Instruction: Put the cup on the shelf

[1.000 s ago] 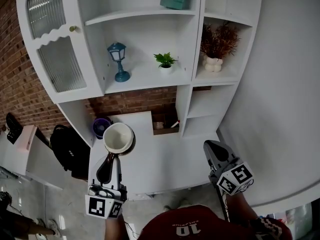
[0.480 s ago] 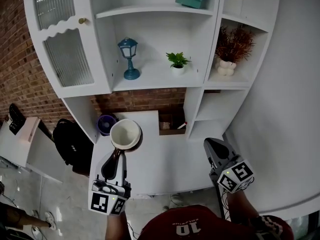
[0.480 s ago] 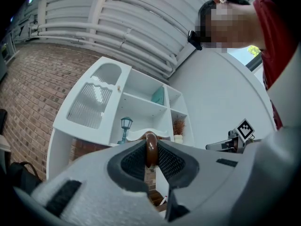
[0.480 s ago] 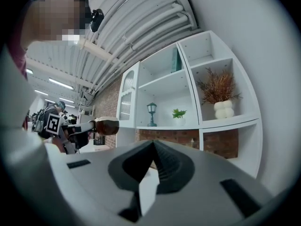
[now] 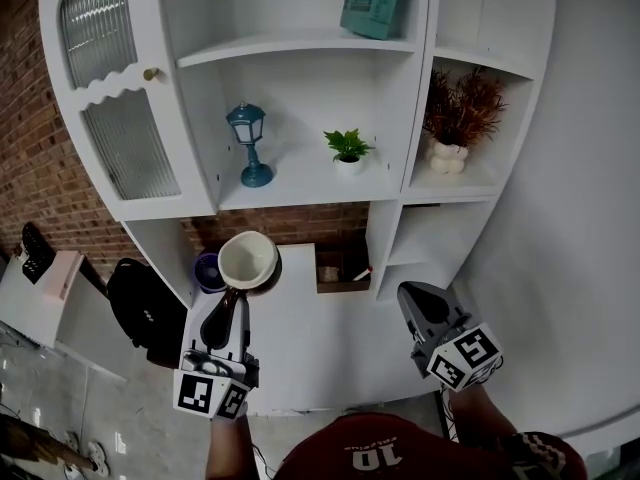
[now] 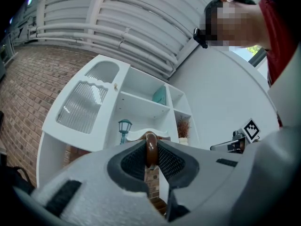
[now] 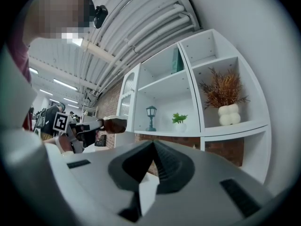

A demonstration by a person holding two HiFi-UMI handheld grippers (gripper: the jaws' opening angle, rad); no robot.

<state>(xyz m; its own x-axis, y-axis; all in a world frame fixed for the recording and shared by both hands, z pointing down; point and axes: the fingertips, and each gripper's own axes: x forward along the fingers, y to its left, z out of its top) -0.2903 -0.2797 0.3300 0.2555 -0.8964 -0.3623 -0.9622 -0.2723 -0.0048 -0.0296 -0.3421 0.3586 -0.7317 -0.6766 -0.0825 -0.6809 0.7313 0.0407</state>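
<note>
Nearest, at lower left, my left gripper is pinching the cup by its thin handle; my right gripper, lower right, is hanging shut, empty. Farther up, the shelf is holding a lamp and plant: the cup could swivel or knock them.

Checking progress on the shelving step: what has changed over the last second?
The left gripper, shut on the handle of the cup, carried it forward, closer to the shelf. Grip unchanged. The right gripper stayed shut and empty; lantern and plant unmoved.
</note>
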